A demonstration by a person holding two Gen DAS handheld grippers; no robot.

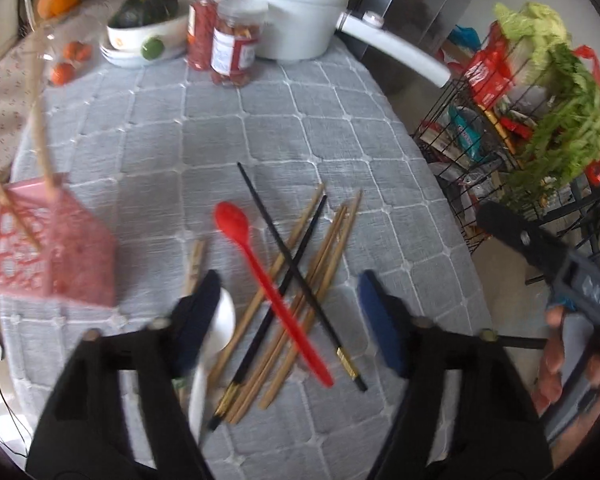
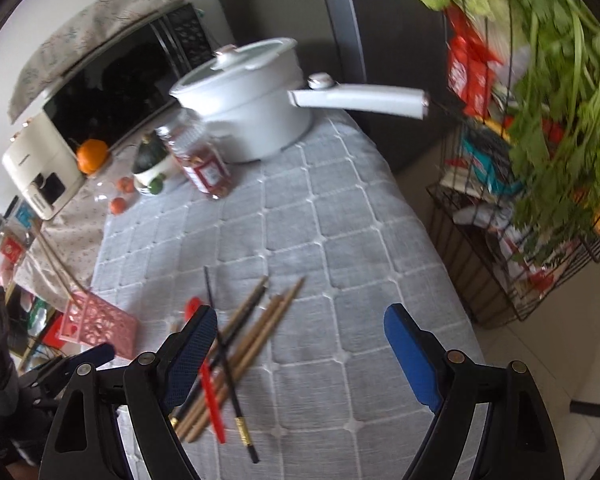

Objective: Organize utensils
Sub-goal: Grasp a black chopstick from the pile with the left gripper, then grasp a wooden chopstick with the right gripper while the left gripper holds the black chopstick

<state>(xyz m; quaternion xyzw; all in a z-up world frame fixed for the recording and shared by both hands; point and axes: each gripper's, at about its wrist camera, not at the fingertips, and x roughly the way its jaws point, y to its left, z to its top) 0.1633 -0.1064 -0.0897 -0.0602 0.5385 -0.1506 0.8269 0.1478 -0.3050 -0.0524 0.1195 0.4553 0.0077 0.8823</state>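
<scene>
On the grey quilted cloth point(image 1: 260, 128) lies a crossed pile: a red spoon point(image 1: 268, 284), several wooden chopsticks point(image 1: 328, 252), two black chopsticks point(image 1: 284, 248) and a white spoon point(image 1: 216, 336). My left gripper point(image 1: 288, 320) hovers over the pile, open, its pads either side of the red spoon and touching nothing. A pink lattice holder point(image 1: 60, 256) at the left has wooden chopsticks point(image 1: 40, 132) standing in it. My right gripper point(image 2: 300, 356) is open above bare cloth, its left finger over the pile's edge point(image 2: 228, 364). The holder point(image 2: 100, 328) is to its left.
A white pot point(image 1: 300, 12) with a long handle point(image 1: 396, 48) stands at the back beside two red-filled jars point(image 1: 228, 48) and a bowl with a dark squash point(image 1: 144, 28). Right of the table edge is a wire rack point(image 1: 480, 128) of packets and leafy greens point(image 1: 568, 120).
</scene>
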